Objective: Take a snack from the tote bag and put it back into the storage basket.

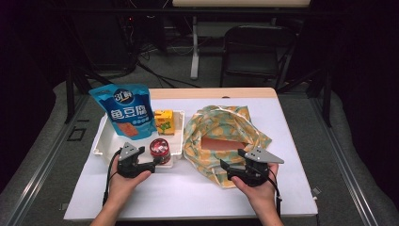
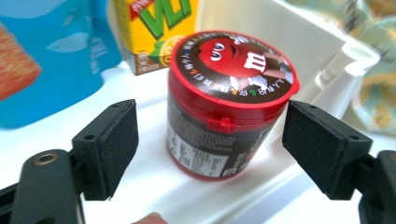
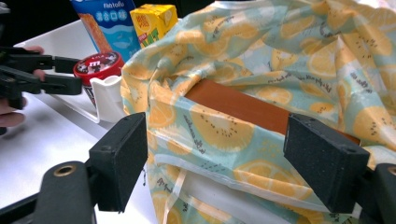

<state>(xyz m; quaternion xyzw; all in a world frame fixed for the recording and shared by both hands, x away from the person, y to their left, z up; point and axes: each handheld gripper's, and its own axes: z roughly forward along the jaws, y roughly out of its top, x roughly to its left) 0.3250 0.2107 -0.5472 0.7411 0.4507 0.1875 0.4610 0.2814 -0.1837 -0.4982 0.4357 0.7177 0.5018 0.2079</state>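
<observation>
A red round candy tub (image 2: 224,93) with a printed lid stands at the front right corner of the white tray (image 1: 101,139). My left gripper (image 2: 210,140) is open, one pad on each side of the tub and a gap showing at the left pad. In the high view the left gripper (image 1: 157,162) reaches the tub (image 1: 160,148) from the tray's front edge. A lemon-print cloth bag (image 1: 226,127) lies open to the right, an orange-brown flat thing (image 1: 221,142) inside it. My right gripper (image 1: 225,169) is open at the bag's front edge (image 3: 219,140), its pads apart from the cloth.
A blue snack pouch (image 1: 124,108) leans at the back of the tray, and a yellow juice carton (image 1: 163,121) stands beside it. White tabletop (image 1: 188,188) stretches in front of both hands. A black chair (image 1: 256,47) stands beyond the table's far edge.
</observation>
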